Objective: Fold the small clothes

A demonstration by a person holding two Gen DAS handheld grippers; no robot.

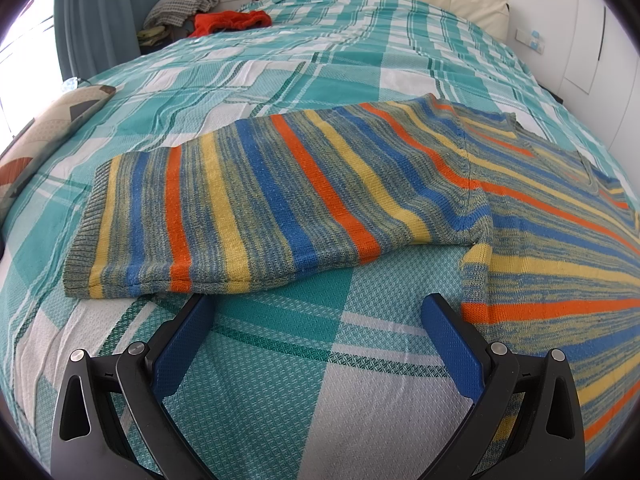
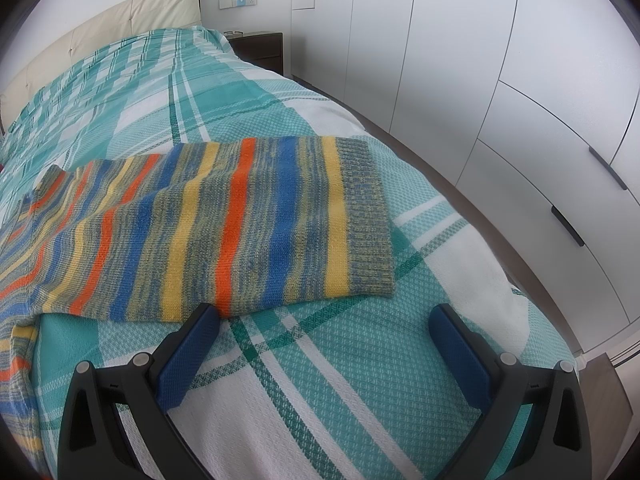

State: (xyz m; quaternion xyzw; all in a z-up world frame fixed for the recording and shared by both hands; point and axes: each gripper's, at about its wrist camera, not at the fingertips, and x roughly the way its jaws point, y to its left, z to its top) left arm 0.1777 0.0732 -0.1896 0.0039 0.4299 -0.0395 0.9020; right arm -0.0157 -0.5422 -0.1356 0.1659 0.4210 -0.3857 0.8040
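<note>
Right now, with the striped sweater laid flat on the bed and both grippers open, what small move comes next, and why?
Probably ease the left gripper forward onto the sleeve's near edge and close. Both grippers are open and empty, the sleeve lies spread sideways just ahead, and folding likely starts by bringing it over the body.

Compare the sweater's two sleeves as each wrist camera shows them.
The left sleeve points left, its cuff beyond the open left gripper; the right sleeve points right, its cuff between the open right gripper's fingers. Both lie flat, unfolded, ungripped, identically striped.
</note>
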